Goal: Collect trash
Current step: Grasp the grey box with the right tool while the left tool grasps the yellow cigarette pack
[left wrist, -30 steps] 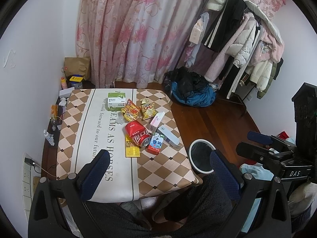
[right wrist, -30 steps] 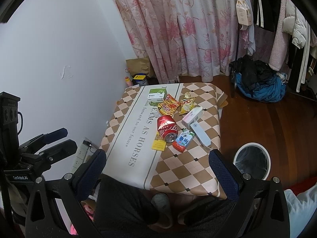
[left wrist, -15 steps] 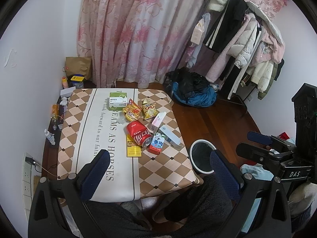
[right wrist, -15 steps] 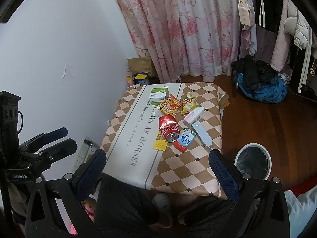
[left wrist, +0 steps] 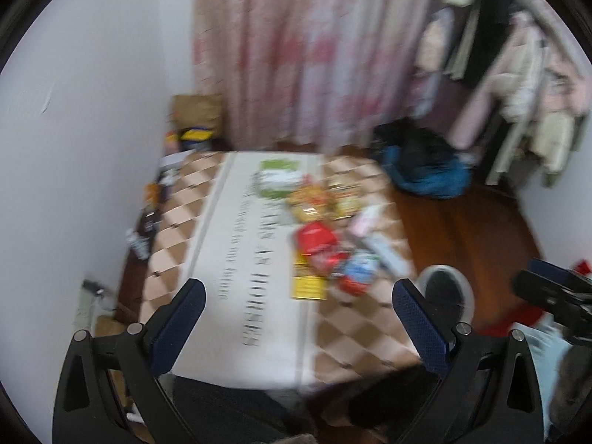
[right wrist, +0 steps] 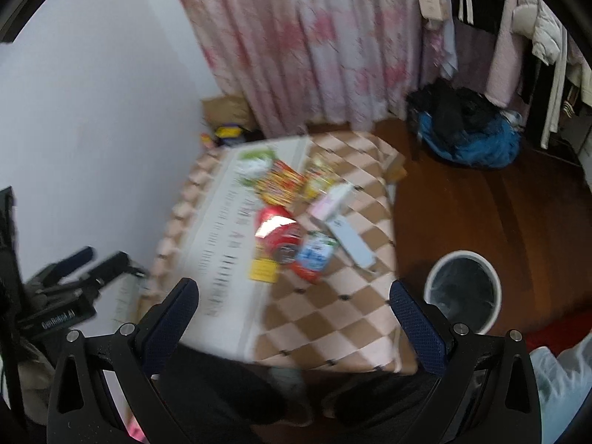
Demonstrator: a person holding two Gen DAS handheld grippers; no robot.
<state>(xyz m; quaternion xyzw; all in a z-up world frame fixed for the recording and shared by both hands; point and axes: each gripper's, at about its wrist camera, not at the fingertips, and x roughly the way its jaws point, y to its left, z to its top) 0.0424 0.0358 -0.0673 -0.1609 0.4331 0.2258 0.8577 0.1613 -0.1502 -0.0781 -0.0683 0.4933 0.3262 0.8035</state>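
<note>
A red can [right wrist: 275, 227] lies on its side on the tabletop [right wrist: 325, 318], touching a blue carton [right wrist: 314, 255] and a yellow card [right wrist: 263, 270]. Snack bags [right wrist: 279, 185] lie behind. The white bin [right wrist: 462, 290] stands on the floor beside.

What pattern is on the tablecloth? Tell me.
The tablecloth has brown and pale pink diamond checks with a white lettered stripe down the middle; clearest in the right wrist view.

checkered table [right wrist: 325, 318], red can [right wrist: 275, 227], wrappers [right wrist: 281, 181]

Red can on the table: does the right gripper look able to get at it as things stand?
Probably yes. The right gripper is open and empty above the table's near edge; the red can lies exposed on top, though a blue carton touches its right side.
</note>
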